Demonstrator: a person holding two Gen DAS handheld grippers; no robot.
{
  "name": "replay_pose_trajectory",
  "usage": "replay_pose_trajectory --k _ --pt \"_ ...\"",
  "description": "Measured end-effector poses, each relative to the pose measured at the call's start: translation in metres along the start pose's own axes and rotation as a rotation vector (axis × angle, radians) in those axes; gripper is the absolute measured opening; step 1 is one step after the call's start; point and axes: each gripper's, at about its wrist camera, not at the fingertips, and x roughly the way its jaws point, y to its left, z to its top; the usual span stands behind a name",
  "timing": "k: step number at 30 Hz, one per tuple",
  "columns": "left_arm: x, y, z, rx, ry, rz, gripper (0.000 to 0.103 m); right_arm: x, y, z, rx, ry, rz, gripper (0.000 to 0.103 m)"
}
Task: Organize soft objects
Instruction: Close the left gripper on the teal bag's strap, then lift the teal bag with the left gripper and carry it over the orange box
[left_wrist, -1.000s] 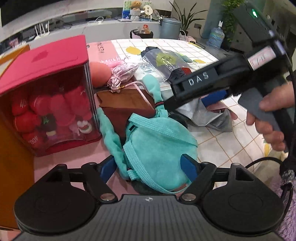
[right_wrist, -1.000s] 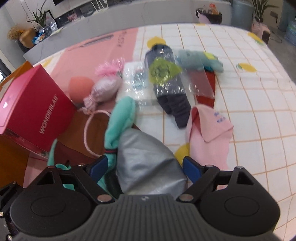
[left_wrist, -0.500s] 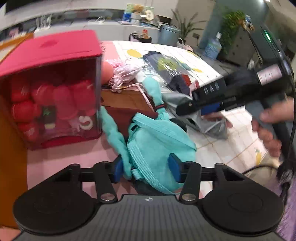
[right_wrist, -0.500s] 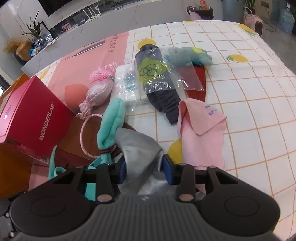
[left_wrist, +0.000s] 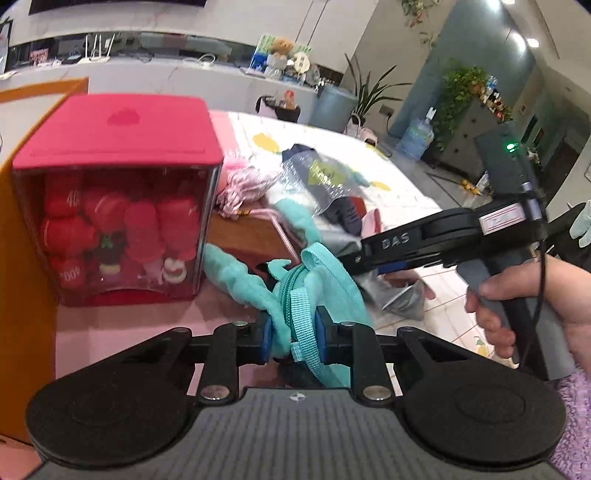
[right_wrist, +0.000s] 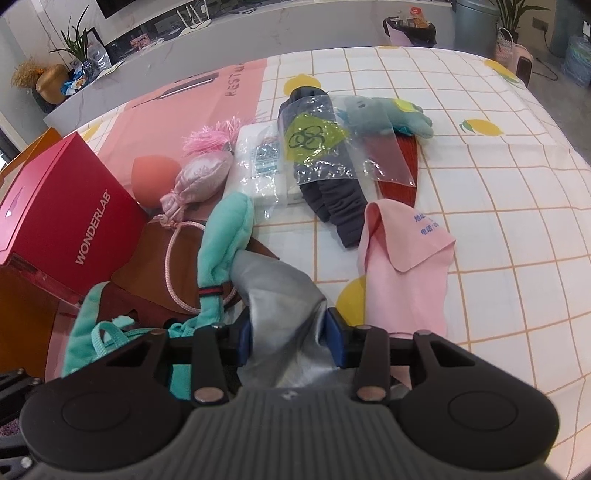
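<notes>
Since a second ago both my tongs have been closing, left tongs (left_wrist: 291, 341) clamped on the teal plush bag (left_wrist: 317, 284), right tongs (right_wrist: 290, 338) on grey fabric (right_wrist: 284, 306), over the checked bench (right_wrist: 498, 206) mid-frame.

Bright, even indoor light; fisheye bending toward every rim, motion blur softening the left wrist view, ceiling lamps glaring at one o'clock.

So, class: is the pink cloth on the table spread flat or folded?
Folded. In the right wrist view the pink cloth has its top corner turned down over itself, a triangular flap with blue print.
</notes>
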Motion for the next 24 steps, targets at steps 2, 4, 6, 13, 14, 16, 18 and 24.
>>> replay_pose_trajectory --k 2,4,6,13,14,16,18,24 --pt "-0.001 -0.002 0.001 -0.001 -0.008 -0.006 0.025 0.0 0.0 0.0 0.001 0.0 0.001 0.041" --pt "0.0 -0.004 0.002 -0.003 -0.013 -0.007 0.025 0.0 -0.001 0.0 0.008 0.003 0.006 0.04" --pt "-0.002 -0.004 0.003 -0.008 -0.025 -0.008 0.025 -0.002 -0.002 -0.001 0.014 0.012 0.02 0.022" --pt "-0.019 -0.011 0.01 0.004 -0.095 -0.049 0.024 -0.024 -0.004 -0.005 0.042 -0.032 0.047 0.016" --pt "-0.022 -0.012 0.011 0.012 -0.105 -0.048 0.024 -0.029 -0.005 -0.007 0.053 -0.044 0.048 0.016" --pt "-0.027 -0.015 0.014 0.023 -0.116 -0.038 0.024 -0.038 -0.007 -0.01 0.068 -0.074 0.048 0.016" --pt "-0.033 -0.018 0.017 0.025 -0.137 -0.043 0.024 -0.048 -0.008 -0.013 0.076 -0.101 0.042 0.016" --pt "-0.049 -0.027 0.023 0.046 -0.193 -0.043 0.024 -0.075 -0.009 -0.017 0.139 -0.214 0.026 0.01"
